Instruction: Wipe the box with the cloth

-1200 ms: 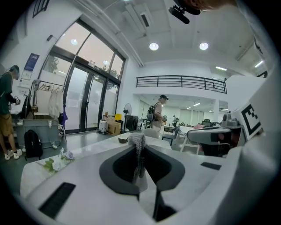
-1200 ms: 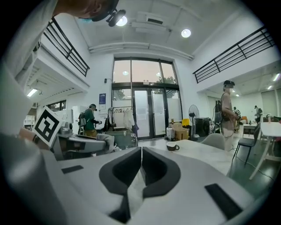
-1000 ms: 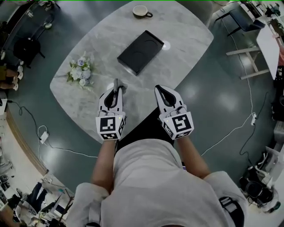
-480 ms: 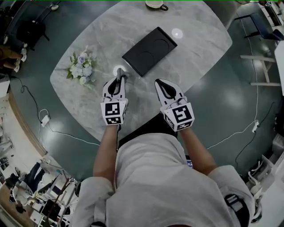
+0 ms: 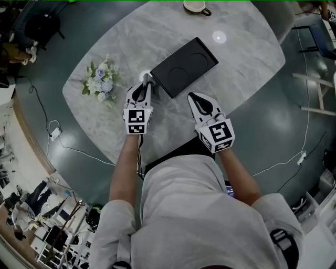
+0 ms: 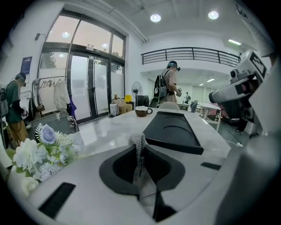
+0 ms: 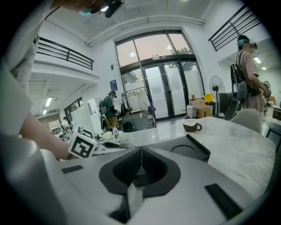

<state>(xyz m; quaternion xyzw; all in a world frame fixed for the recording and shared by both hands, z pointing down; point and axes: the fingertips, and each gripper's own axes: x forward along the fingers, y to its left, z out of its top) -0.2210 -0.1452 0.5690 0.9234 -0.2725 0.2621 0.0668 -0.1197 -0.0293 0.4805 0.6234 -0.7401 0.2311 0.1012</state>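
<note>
Black box (image 5: 184, 66) lies flat mid-surface (image 5: 239, 58). Our left gripper (image 5: 145, 87), clamped on a grey cloth (image 5: 148, 79), is just beside its left corner. Our right gripper (image 5: 193, 97) is closed, empty. We see flowers (image 5: 101, 81) near the left edge and a cup (image 5: 195, 6) at the far edge.

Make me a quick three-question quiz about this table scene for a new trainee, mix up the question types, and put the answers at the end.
1. True or false: the left tongs are shut on the cloth.
2. Pick one: in the head view, what lies on the table to the left of the black box? A) a bottle B) a bunch of flowers C) a laptop
3. Short answer: what do the right tongs hold?

Key
1. True.
2. B.
3. Nothing. They are shut and empty.
</note>
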